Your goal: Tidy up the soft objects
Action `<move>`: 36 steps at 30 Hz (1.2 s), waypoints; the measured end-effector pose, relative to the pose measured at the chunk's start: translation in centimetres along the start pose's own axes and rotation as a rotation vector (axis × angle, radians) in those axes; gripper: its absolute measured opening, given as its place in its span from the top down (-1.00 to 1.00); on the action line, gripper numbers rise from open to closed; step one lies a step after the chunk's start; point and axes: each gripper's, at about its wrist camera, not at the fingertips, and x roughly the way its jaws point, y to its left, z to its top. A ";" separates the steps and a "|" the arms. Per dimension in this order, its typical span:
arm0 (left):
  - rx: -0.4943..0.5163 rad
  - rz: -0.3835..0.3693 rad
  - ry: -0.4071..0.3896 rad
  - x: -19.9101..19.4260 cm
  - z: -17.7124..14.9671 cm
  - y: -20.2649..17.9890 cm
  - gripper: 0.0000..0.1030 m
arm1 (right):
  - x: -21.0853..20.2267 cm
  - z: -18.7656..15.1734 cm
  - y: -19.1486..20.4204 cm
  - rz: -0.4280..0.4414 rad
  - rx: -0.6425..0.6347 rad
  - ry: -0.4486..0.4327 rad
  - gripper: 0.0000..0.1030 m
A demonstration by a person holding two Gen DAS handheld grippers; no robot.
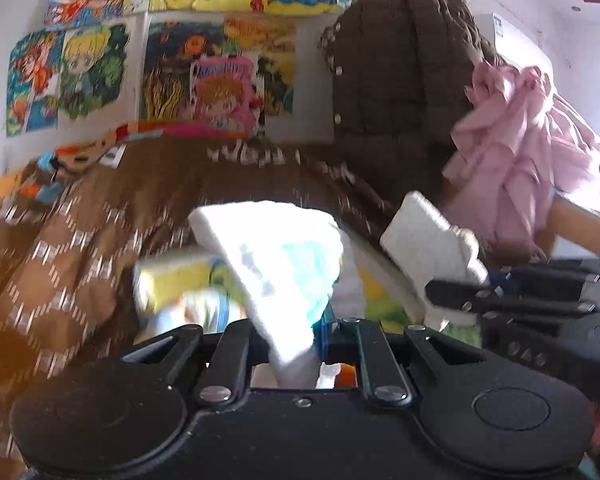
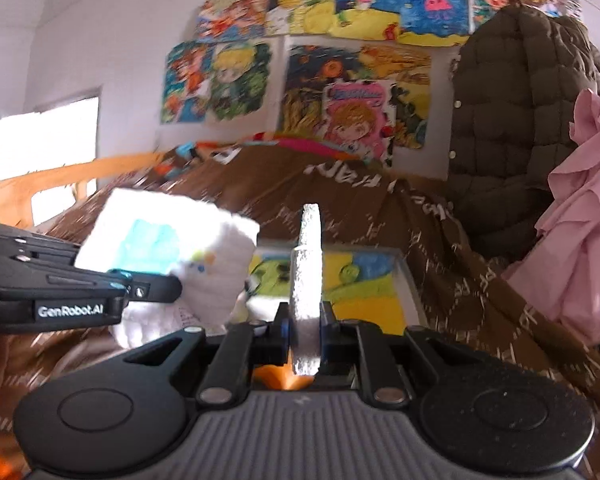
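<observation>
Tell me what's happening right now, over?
Left gripper shut on white diaper. Right gripper shut on white pad, seen edge-on. Both held above picture box on brown quilt. Nothing blocking.

Both tools are matte black plastic. The left gripper has two round discs at its near corners, with flat link bars running from silver pivot screws toward its blue-edged fingers. The right gripper shares that layout (discs, link bars, silver screws), but its near body is grey and ribbed with fine grooves. Seen from the right wrist view, the left tool's side carries white "GenRobot.AI" lettering and small silver screws.
</observation>
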 end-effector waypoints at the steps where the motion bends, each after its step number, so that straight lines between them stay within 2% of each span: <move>1: 0.004 -0.001 -0.010 1.1 0.6 0.2 0.71 | 1.4 0.4 -0.7 -0.003 0.021 -0.009 0.71; 4: 0.016 0.012 -0.018 5.6 2.2 0.7 0.70 | 5.3 1.3 -2.7 -0.009 0.078 -0.002 0.70; 8: -0.027 0.015 0.029 11.7 2.9 1.5 0.70 | 9.6 1.6 -5.0 -0.011 0.121 0.029 0.70; 12: -0.063 -0.011 0.089 16.3 2.3 1.6 0.70 | 13.1 1.3 -6.3 -0.021 0.180 0.073 0.70; 15: -0.093 -0.029 0.132 18.3 1.3 1.9 0.70 | 14.5 0.4 -6.9 -0.024 0.222 0.111 0.70; 22: -0.176 -0.061 0.239 19.9 -0.1 2.4 0.69 | 16.4 -1.4 -8.4 -0.027 0.316 0.221 0.70; 30: -0.154 -0.025 0.320 20.8 -0.3 1.9 0.63 | 17.0 -1.9 -9.3 -0.076 0.366 0.290 0.67; 34: -0.171 0.009 0.344 21.0 -0.1 2.1 0.53 | 17.2 -2.3 -10.0 -0.090 0.414 0.319 0.57; 36: -0.179 0.017 0.349 20.8 -0.1 2.1 0.38 | 17.2 -2.3 -10.2 -0.100 0.416 0.325 0.47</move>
